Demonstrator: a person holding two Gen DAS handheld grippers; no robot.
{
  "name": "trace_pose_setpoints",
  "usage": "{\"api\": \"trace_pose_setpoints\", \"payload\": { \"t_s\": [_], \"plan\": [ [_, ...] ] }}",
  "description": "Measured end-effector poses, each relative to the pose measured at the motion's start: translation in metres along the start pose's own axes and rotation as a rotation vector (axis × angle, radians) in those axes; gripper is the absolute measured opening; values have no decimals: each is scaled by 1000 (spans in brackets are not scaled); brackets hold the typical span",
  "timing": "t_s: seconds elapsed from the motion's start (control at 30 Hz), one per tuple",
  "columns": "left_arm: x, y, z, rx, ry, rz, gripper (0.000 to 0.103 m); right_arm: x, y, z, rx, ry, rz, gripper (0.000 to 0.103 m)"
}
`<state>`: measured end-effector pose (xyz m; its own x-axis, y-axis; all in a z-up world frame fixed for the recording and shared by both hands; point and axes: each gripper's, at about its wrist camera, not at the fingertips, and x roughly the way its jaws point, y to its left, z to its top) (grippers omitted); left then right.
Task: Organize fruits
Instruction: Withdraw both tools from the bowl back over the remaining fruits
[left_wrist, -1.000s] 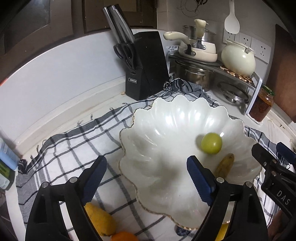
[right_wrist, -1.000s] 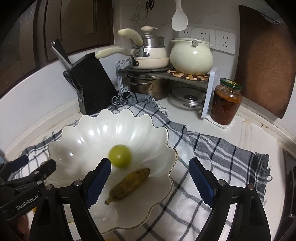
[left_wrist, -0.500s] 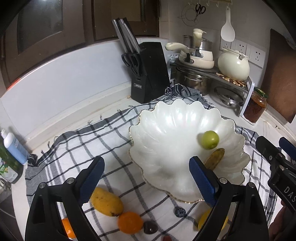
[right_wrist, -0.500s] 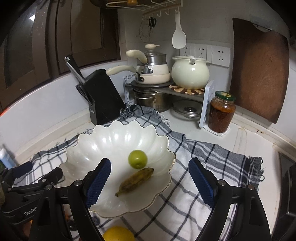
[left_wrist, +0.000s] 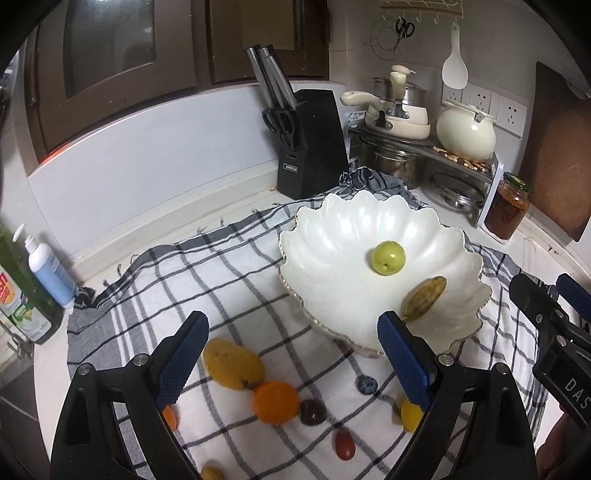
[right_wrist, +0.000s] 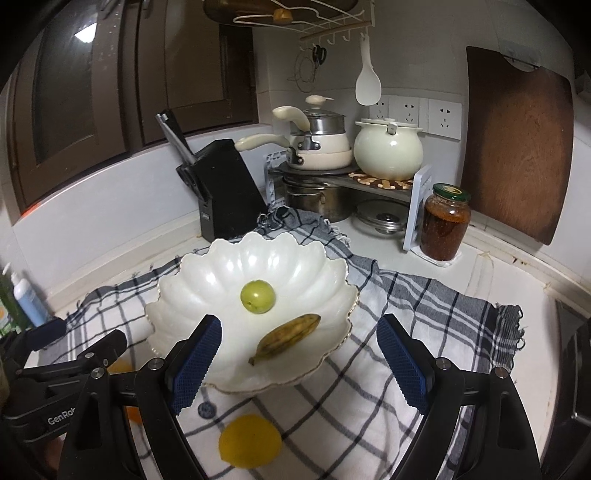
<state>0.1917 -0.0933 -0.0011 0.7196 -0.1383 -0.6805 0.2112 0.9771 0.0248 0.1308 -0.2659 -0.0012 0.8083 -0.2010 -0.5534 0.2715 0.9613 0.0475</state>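
Observation:
A white scalloped bowl (left_wrist: 332, 236) (right_wrist: 207, 284) stands on a checked cloth and holds a green round fruit (left_wrist: 388, 257) (right_wrist: 258, 296) and a small brownish banana (left_wrist: 424, 298) (right_wrist: 289, 339). On the cloth in front lie a yellow mango (left_wrist: 233, 364), an orange (left_wrist: 275, 402), a dark plum (left_wrist: 312, 412), a red fruit (left_wrist: 344, 444) and a yellow lemon (left_wrist: 411, 415) (right_wrist: 250, 441). My left gripper (left_wrist: 291, 363) is open and empty, above the loose fruits. My right gripper (right_wrist: 299, 363) is open and empty, above the bowl's near rim.
A black knife block (left_wrist: 312, 147) stands behind the bowl. A rack with pots (left_wrist: 402, 122) and a cream kettle (right_wrist: 388, 153) is at the back right, with a jar (right_wrist: 445, 221) beside it. Bottles (left_wrist: 48, 273) stand at the left. A cutting board (right_wrist: 517, 147) leans at right.
Both grippers have pulled back and up from the bowl. The loose fruits on the cloth in front have come into view. Both stay open.

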Motion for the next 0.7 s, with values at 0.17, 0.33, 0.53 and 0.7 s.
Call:
{"api": "trace_pose_setpoints", "payload": {
  "t_s": [0.17,0.33,0.53,0.7],
  "plan": [
    [-4,1,-16,3,13,8,94,-9,3,-12,-16,-6,-4,89],
    [-9,5,-32,-2,13,27,99,-13,6,-24,-39,-17,-25,95],
    [-14,13,-49,-2,17,50,99,-14,12,-38,-55,-1,-9,95],
    [-17,21,-61,-12,18,71,103,-15,22,-49,-78,5,2,95]
  ]
}}
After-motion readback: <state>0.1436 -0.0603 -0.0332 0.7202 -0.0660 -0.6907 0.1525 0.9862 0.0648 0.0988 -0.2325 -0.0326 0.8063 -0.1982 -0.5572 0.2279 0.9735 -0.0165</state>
